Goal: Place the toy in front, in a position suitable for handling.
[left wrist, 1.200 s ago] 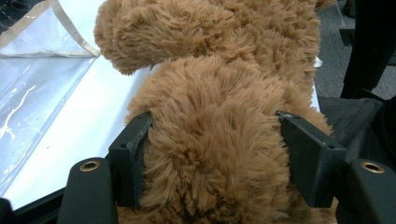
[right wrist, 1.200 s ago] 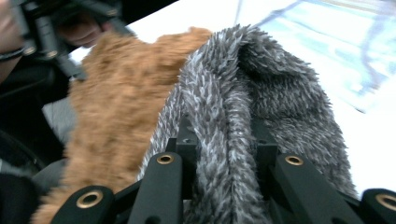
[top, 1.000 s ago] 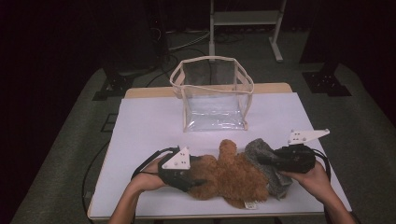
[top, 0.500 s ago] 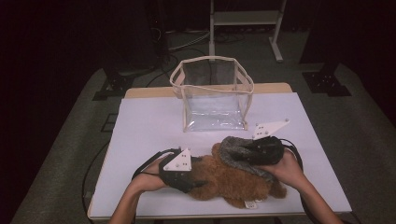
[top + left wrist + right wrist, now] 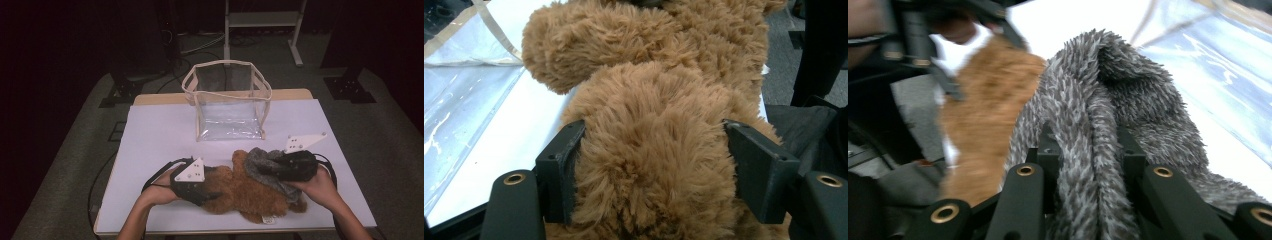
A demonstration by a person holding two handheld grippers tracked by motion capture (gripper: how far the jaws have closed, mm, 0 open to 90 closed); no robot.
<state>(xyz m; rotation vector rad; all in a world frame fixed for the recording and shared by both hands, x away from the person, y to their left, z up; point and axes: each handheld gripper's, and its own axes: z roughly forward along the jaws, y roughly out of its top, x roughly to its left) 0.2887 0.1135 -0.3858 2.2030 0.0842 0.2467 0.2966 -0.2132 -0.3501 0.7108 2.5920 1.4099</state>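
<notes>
A brown teddy bear (image 5: pixel 240 195) lies near the front edge of the white table (image 5: pixel 160 135). My left gripper (image 5: pixel 212 192) grips it from the left. In the left gripper view the jaws (image 5: pixel 654 165) press into the brown fur (image 5: pixel 649 125) on both sides; they have just been opening a little with the bear still between them. My right gripper (image 5: pixel 270 170) is shut on a grey fuzzy cloth (image 5: pixel 257 160), which is draped over the bear's right part. The right gripper view has its pads (image 5: pixel 1085 150) pinching a fold of the grey cloth (image 5: pixel 1128 100), with the bear (image 5: pixel 983 115) behind.
A clear plastic bag (image 5: pixel 227 107) with beige trim stands open at the back middle of the table. Its wall also appears at the left gripper view's left edge (image 5: pixel 464 100) and in the right gripper view (image 5: pixel 1218 65). Dark floor and stand legs surround the table.
My right gripper has moved left and slightly up, carrying the grey cloth over the bear. The left hand has stayed in place on the bear.
</notes>
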